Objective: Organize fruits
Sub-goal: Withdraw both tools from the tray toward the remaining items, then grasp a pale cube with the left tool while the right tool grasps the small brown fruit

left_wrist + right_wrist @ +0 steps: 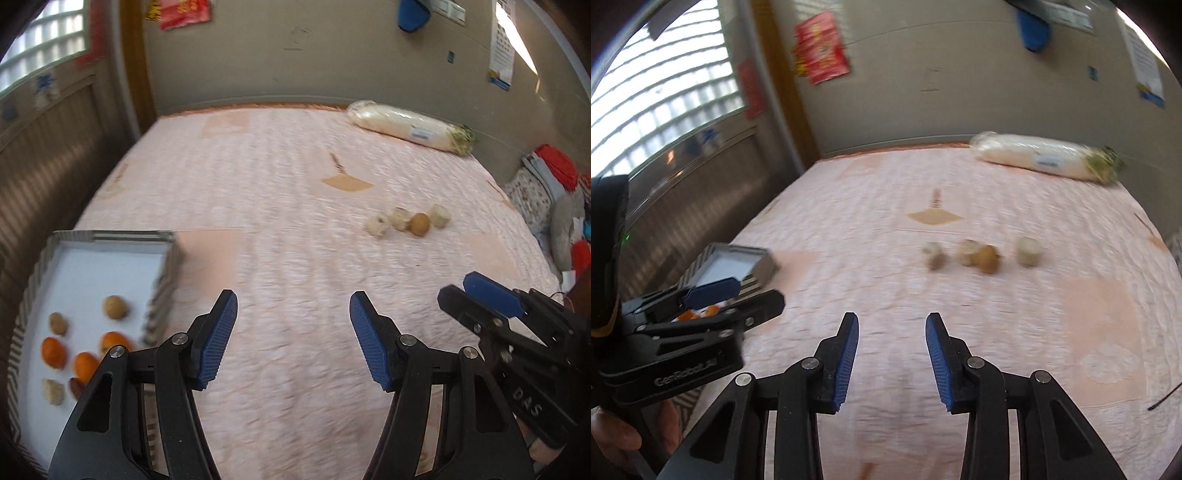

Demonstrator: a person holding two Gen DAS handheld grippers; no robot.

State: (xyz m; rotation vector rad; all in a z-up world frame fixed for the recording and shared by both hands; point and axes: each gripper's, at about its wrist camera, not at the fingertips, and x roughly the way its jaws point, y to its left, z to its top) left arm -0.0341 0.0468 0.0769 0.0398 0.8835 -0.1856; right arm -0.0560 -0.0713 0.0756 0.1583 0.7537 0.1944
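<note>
Two claws of yours hang empty over the bed (288,177). Left wrist view: your left claw (293,317) gapes wide, the tray (110,236) of fruit sits at the bed's left edge, and four loose fruits (408,219) lie mid-bed. Right wrist view: your right claw (892,339) stands partly open, fruits (982,254) ahead.

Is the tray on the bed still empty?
No. The tray already holds several fruits: three oranges and a few brownish pieces, seen in the left wrist view.

Home bedroom: bed with pink quilted cover (280,192), glass-block window (657,110), red paper decoration (822,48) on wall, clothes pile (550,184) bedside.
</note>
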